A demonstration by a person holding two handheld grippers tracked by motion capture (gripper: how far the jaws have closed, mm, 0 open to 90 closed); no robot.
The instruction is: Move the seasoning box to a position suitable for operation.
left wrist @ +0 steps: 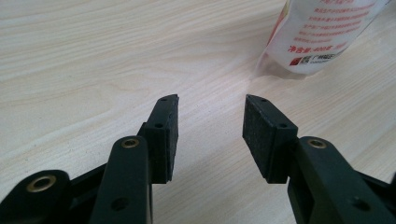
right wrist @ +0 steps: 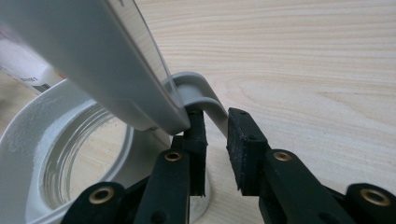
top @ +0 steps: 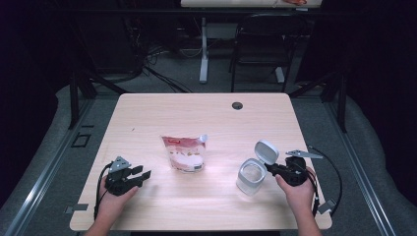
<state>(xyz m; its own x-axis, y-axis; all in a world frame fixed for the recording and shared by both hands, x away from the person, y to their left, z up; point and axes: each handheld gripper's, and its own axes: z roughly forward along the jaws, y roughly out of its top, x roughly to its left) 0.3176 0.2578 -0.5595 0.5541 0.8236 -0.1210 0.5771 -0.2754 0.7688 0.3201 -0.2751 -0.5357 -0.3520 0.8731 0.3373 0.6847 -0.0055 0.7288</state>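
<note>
A pale wooden bench (top: 206,206) is seen from above, so that's the biggest thing here. Near its middle a pink and white pouch (top: 183,153) is stood upright. At about 4 o'clock from the pouch a clear jar (top: 251,178) is parked, with its grey flip lid (top: 266,151) swung up and tipped back toward 1 o'clock. In the right gripper view the lid's grey hinge tab (right wrist: 212,105) is caught between the jaws of the right gripper (top: 286,172), which is held at 3 o'clock of the jar; a small gap can be seen beside the right pad, so whether it's actually pinched can't be told. Over at 8 o'clock from the pouch the left gripper (top: 129,177) is rested on the bench, jaws spread apart with nothing but bare wood between them, pointed toward the pouch.
</note>
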